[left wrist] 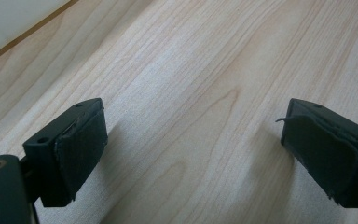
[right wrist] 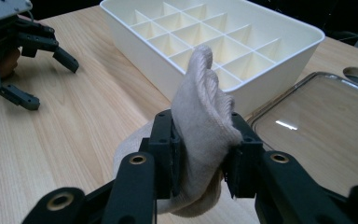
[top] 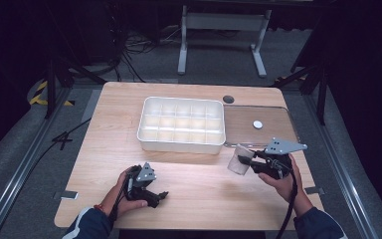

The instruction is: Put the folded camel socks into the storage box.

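While the right gripper (right wrist: pixel 200 154) pinches a beige sock (right wrist: pixel 203 116) near the divided tray's (top: pixel 181 144) near-right corner, the left gripper (top: pixel 159 195), jaws spread, rests over bare table (top: pixel 104 149) near the near-left edge.

A beige ribbed sock (right wrist: pixel 200 121), rolled into a bundle, stands upright. It sits just in front of the white divided box (right wrist: pixel 279 74).
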Tool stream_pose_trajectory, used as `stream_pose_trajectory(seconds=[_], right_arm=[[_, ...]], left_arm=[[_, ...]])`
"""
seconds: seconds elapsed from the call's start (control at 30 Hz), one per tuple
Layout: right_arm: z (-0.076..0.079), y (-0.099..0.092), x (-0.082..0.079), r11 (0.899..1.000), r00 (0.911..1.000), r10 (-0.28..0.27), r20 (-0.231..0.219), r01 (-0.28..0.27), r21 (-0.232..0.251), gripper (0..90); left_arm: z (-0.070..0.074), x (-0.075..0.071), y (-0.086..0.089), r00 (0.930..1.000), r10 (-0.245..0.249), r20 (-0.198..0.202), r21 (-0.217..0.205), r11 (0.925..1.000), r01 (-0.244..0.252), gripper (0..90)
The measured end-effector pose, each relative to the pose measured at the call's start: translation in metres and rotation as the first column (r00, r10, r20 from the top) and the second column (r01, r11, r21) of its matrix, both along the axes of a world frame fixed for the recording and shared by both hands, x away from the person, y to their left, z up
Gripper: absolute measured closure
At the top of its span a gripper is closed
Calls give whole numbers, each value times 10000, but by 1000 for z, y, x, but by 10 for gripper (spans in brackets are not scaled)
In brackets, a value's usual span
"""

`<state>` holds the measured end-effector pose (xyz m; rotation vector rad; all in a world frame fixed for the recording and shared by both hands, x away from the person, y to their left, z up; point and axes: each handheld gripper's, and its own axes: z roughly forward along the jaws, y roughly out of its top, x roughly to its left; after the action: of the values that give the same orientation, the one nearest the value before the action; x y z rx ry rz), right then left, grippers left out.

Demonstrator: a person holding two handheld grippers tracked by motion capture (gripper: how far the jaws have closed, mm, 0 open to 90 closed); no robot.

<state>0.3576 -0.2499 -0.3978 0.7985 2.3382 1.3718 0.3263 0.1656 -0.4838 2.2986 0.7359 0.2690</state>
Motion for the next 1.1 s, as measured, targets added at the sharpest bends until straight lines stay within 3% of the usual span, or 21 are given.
stream_pose_trajectory(seconds=[0.67,1.1], right_arm=[[43,7,31,9992,9958,-210,890,240,-325,681],[46,30,57,9979,9961,-207,855,258,-591,678]], left_arm=[[0,0,0,10000,31,-5,12,10000,-31,70],[0,0,-1,10000,51,-7,39,10000,-50,69]])
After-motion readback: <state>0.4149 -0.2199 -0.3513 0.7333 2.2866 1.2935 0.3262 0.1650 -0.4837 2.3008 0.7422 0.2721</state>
